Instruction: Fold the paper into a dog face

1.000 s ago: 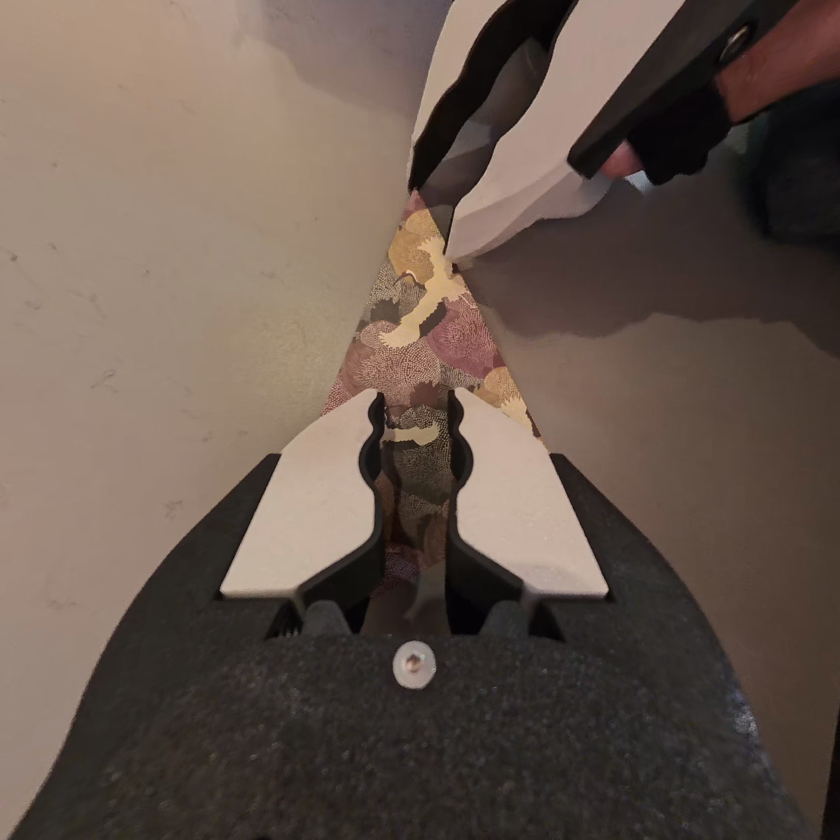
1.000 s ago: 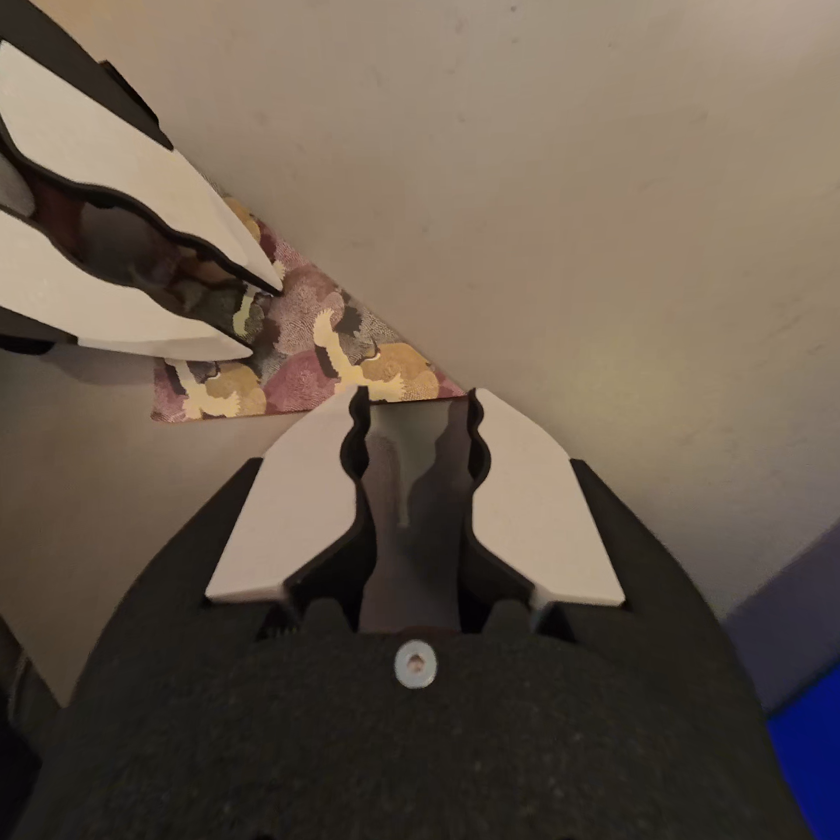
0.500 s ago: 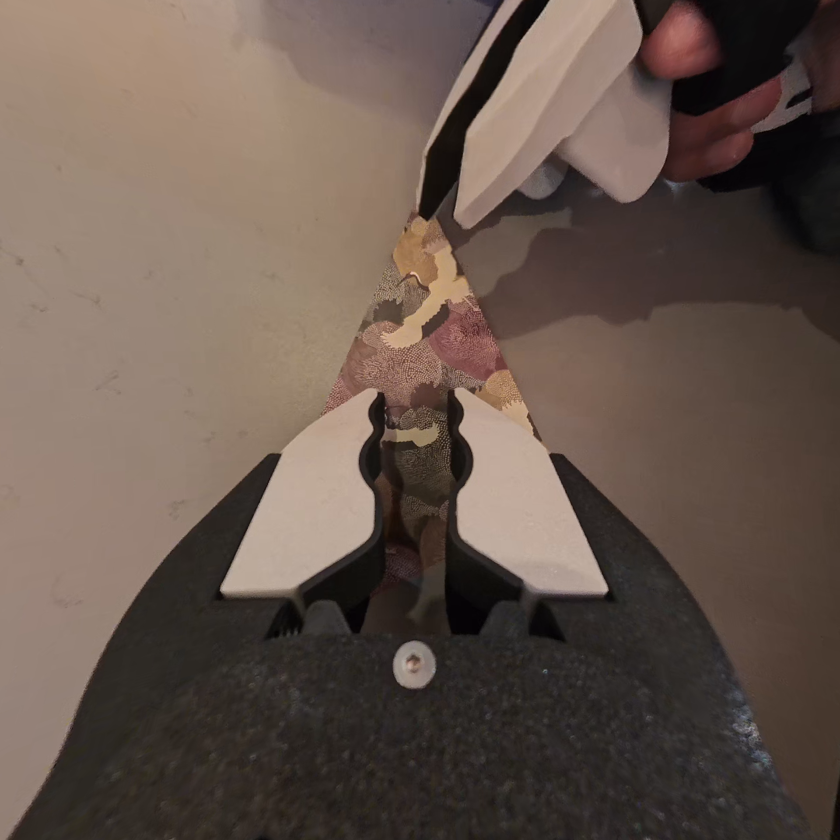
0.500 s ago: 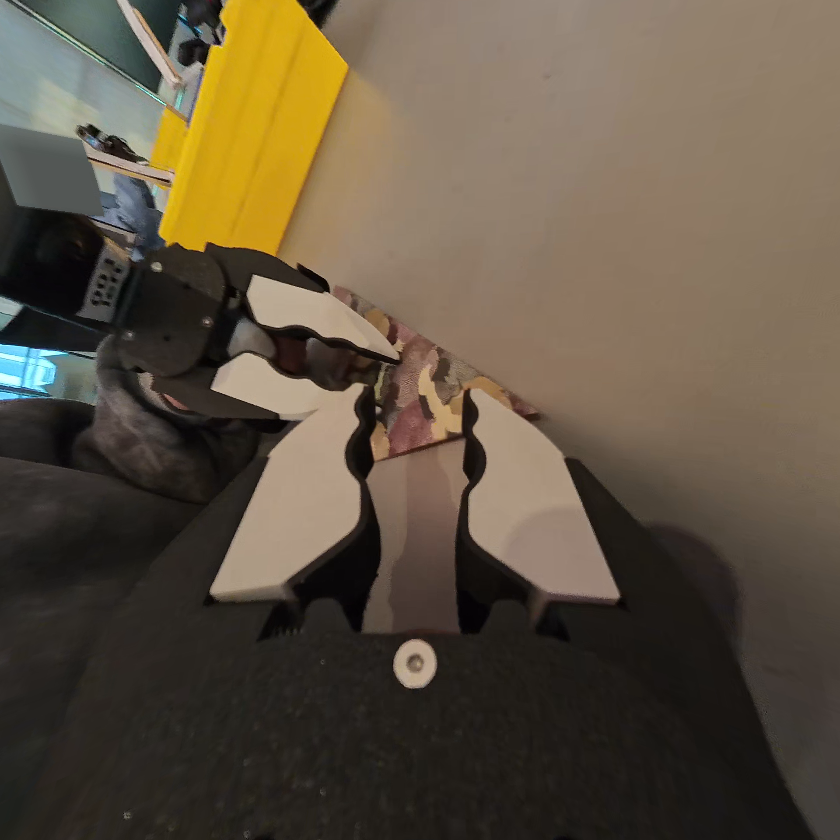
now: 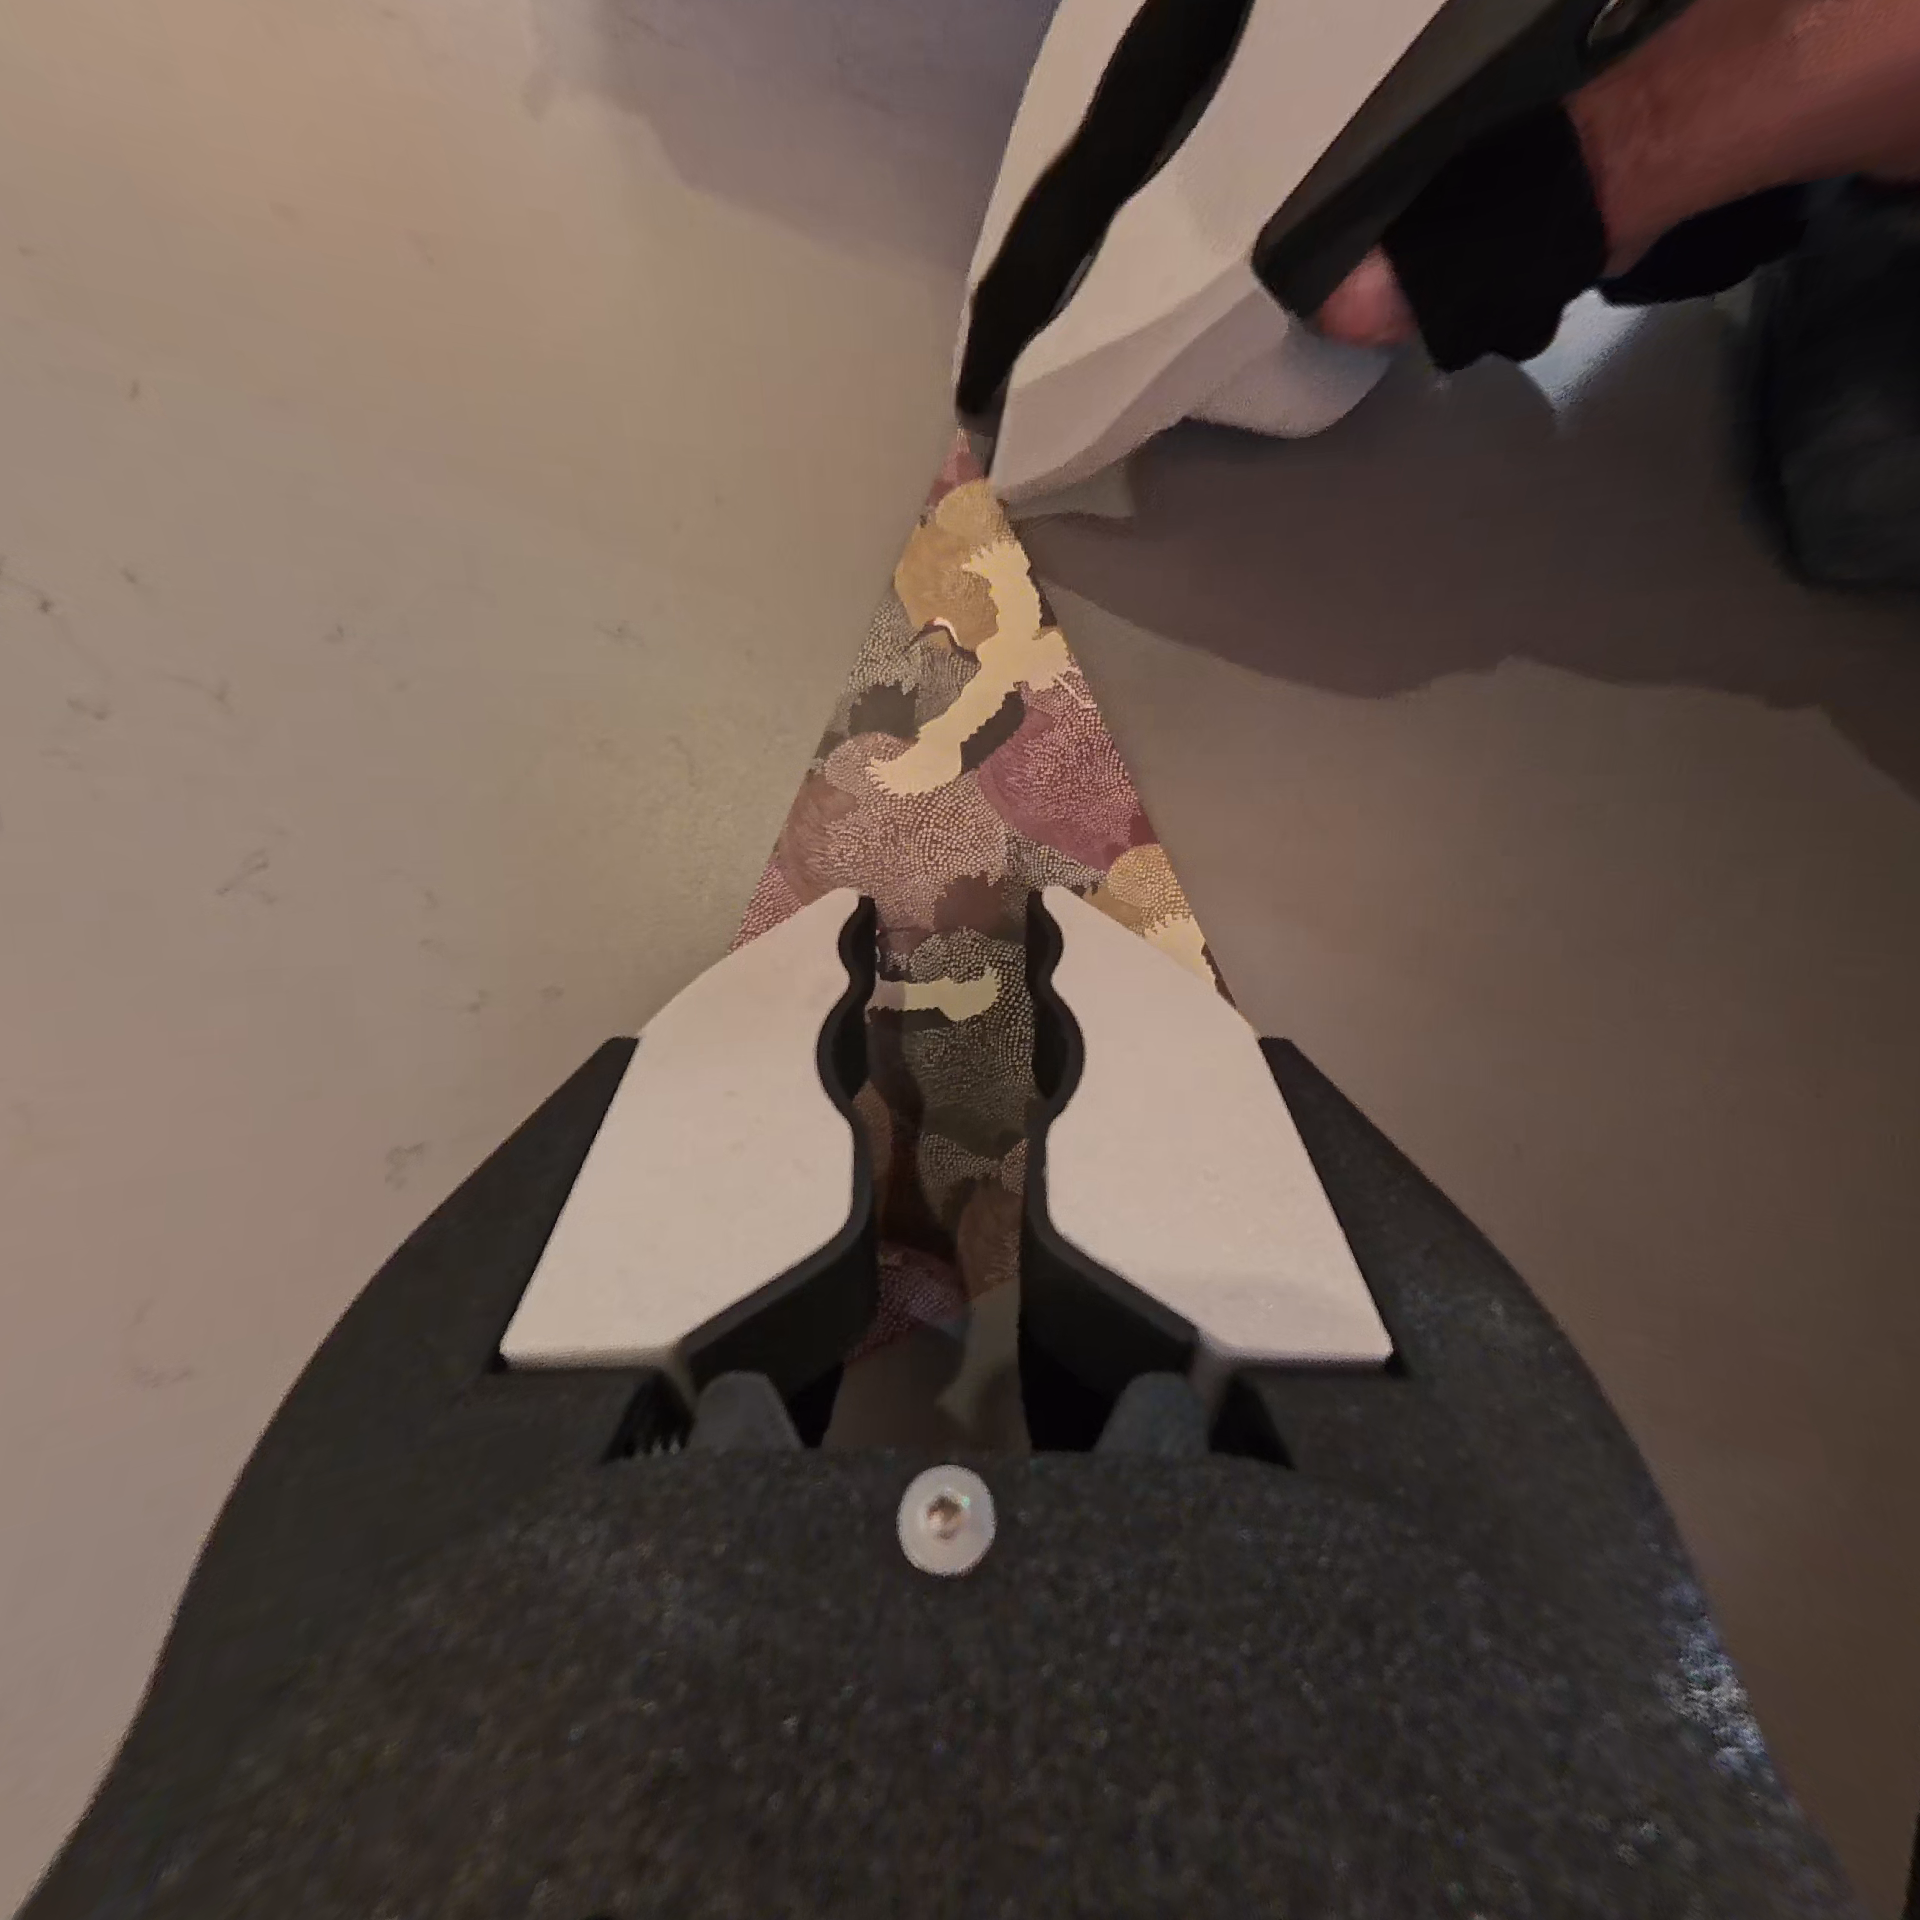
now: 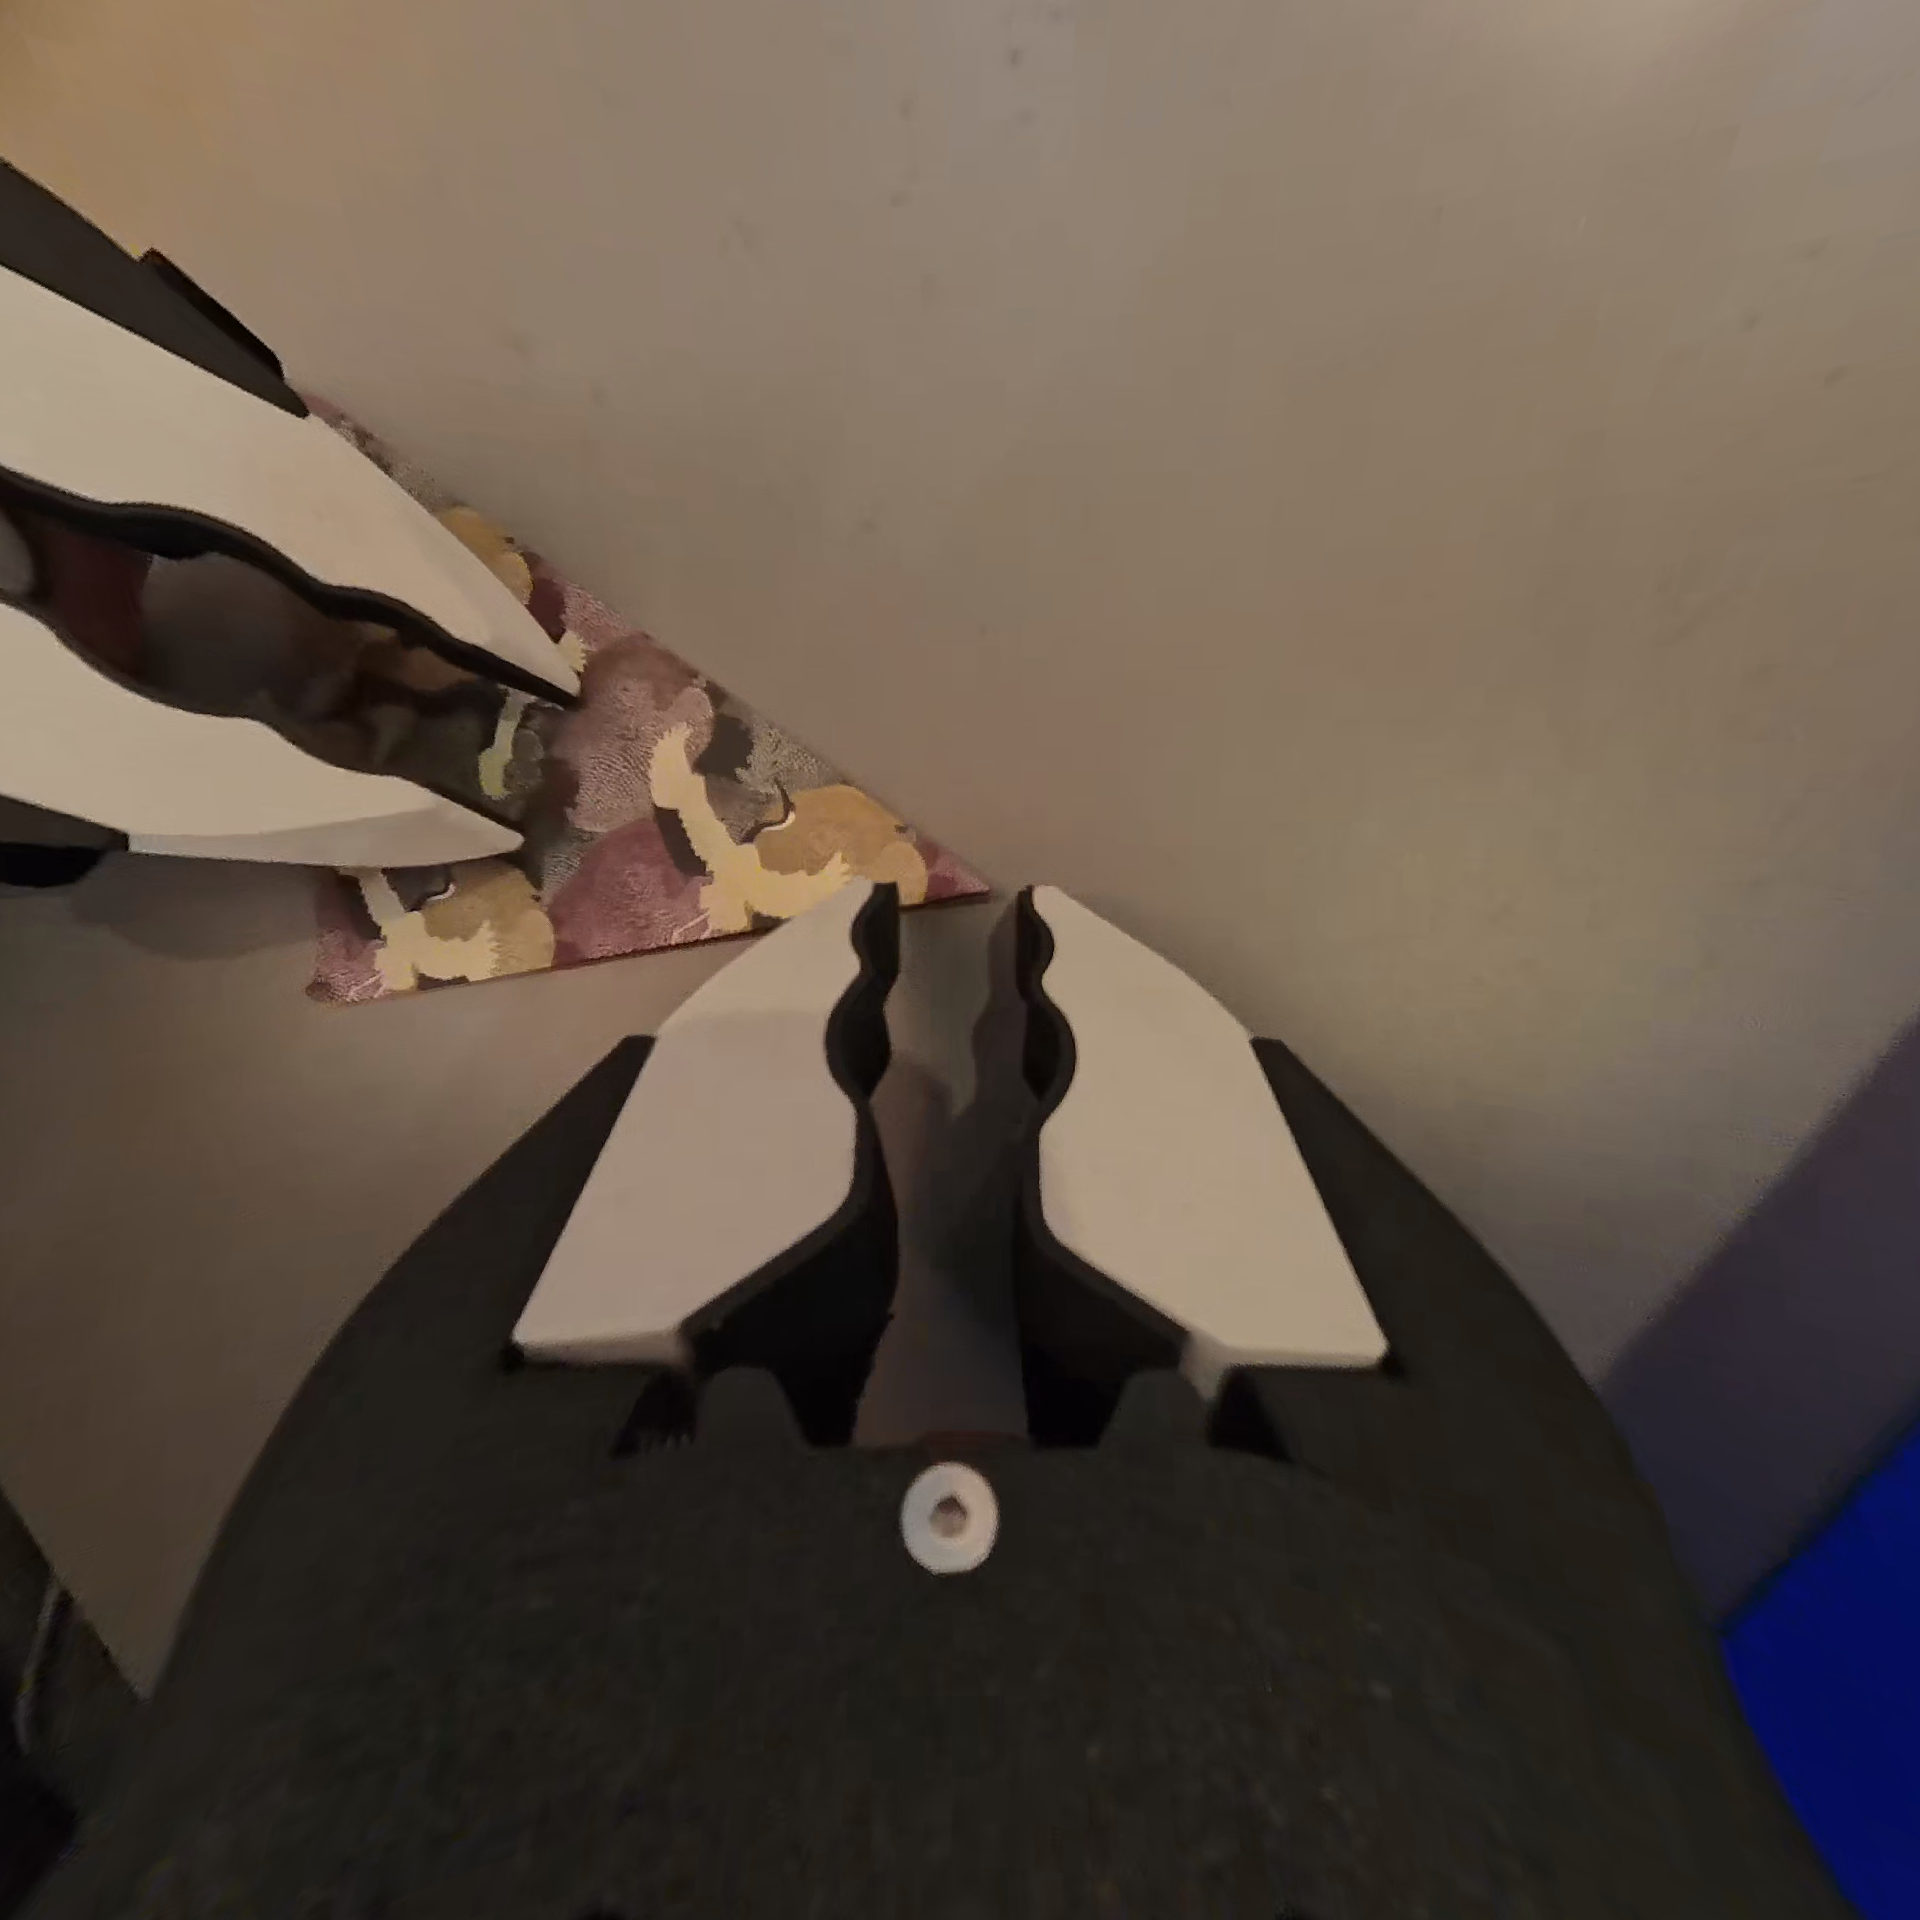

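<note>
The patterned paper (image 5: 966,748), folded into a triangle with purple, gold and cream shapes, lies flat on the beige table (image 5: 416,623). My left gripper (image 5: 951,914) is open, and its fingertips rest on the near part of the paper, which shows through the gap. It also shows in the right wrist view (image 6: 540,758), with its tips on the paper (image 6: 727,831). My right gripper (image 6: 954,899) is open with only a narrow gap between the jaws, and its tips are at the paper's pointed corner. It shows in the left wrist view (image 5: 997,436) at the far tip.
A gloved hand (image 5: 1507,239) holds the right gripper. Dark fabric (image 5: 1849,364) lies at the table's right side. A blue surface (image 6: 1829,1558) shows beyond the table edge at the lower right. One gripper's finger ends stand about 9 centimetres off the other's.
The right gripper swung up and tilted, then came back down to the paper's corner. Its jaws are now closer together. The left gripper and the paper have not moved.
</note>
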Demonstrator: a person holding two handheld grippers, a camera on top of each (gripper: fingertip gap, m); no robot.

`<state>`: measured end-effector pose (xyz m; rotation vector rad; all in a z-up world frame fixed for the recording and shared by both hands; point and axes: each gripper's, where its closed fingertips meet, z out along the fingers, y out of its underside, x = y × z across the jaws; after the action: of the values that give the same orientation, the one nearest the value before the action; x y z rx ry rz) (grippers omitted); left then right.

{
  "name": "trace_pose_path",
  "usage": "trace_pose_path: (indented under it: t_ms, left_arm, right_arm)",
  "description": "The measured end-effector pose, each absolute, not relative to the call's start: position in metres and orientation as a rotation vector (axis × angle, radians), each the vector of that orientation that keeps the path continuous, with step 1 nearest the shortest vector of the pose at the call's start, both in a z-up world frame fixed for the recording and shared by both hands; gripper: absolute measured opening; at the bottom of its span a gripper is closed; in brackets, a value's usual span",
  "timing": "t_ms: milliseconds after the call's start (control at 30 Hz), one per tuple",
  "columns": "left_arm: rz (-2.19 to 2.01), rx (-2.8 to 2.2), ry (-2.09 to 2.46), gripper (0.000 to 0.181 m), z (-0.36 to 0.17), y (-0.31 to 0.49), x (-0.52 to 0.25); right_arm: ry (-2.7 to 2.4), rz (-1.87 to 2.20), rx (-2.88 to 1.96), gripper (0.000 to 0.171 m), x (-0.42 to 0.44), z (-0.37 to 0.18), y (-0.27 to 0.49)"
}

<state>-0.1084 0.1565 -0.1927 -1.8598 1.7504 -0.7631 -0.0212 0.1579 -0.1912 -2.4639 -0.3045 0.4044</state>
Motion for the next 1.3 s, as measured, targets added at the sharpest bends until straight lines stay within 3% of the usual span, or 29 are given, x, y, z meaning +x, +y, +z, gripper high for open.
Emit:
trace_pose_path:
  t_ms: [367,1300]
  left_arm:
    - [-0.770,-1.863,1.752,0.027,-0.193,0.156,-0.109]
    - [-0.724,-1.877,1.726,0.020,-0.193,0.161,-0.108]
  right_arm:
    - [-0.247,0.465,-2.504,0.000,-0.018,-0.194,0.157]
    - [-0.707,0.356,-2.292,0.000,-0.084,-0.165,0.136]
